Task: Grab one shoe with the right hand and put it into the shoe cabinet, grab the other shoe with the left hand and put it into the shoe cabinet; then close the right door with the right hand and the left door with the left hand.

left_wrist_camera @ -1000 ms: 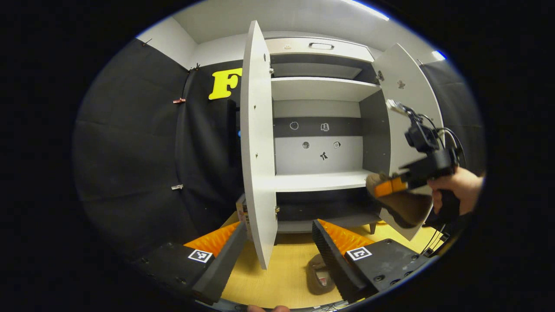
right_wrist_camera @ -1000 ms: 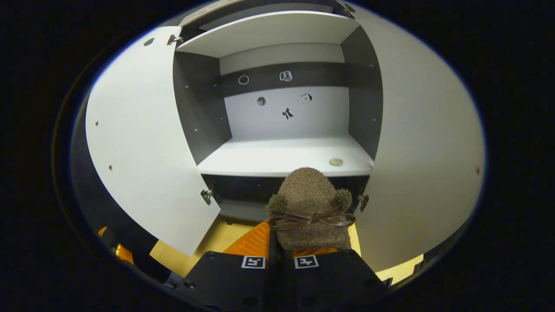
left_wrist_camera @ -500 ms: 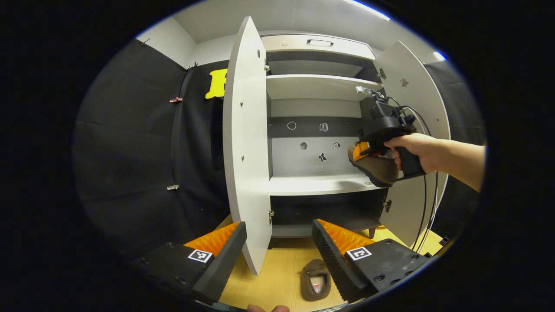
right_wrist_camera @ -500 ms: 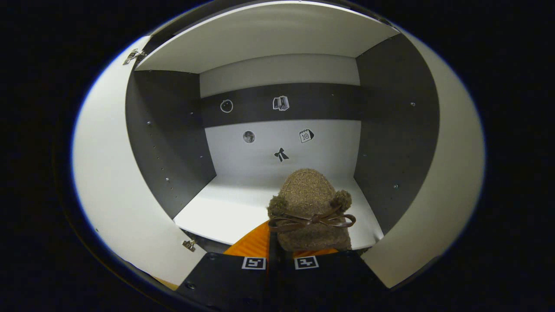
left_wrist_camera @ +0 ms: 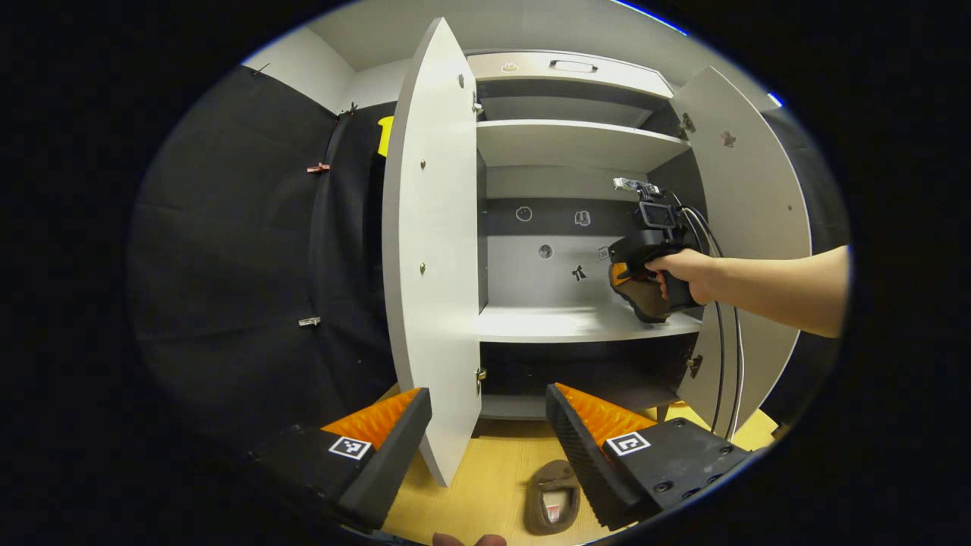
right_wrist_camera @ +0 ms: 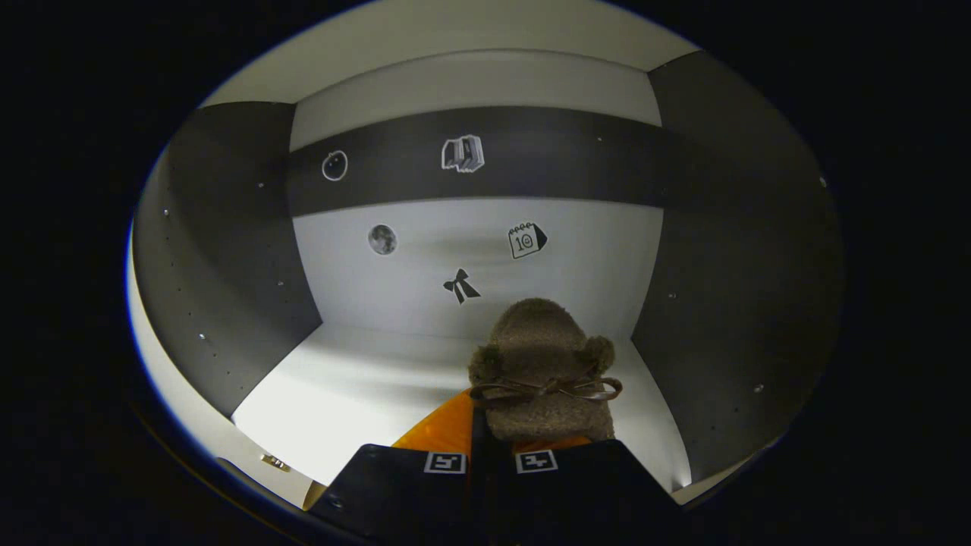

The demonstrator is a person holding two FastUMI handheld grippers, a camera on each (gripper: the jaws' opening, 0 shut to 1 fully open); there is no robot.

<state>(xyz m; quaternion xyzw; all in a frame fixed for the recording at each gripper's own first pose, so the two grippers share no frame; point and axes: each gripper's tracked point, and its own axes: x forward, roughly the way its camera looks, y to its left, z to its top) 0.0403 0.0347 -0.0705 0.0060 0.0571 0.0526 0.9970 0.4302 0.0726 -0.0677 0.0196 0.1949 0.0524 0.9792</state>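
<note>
- Right gripper clamped on brown shoe, toe pointing at cabinet back wall, long axis along fingers.
- Held above middle shelf, inside cabinet.
- Left gripper spread apart, outside cabinet.
- Other shoe on floor before cabinet.

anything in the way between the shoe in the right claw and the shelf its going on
Nothing visible does. The brown shoe held in the right claw is already inside the cabinet, over the white middle shelf, whose surface looks bare. Both doors, the left door and the right door, stand open.
</note>
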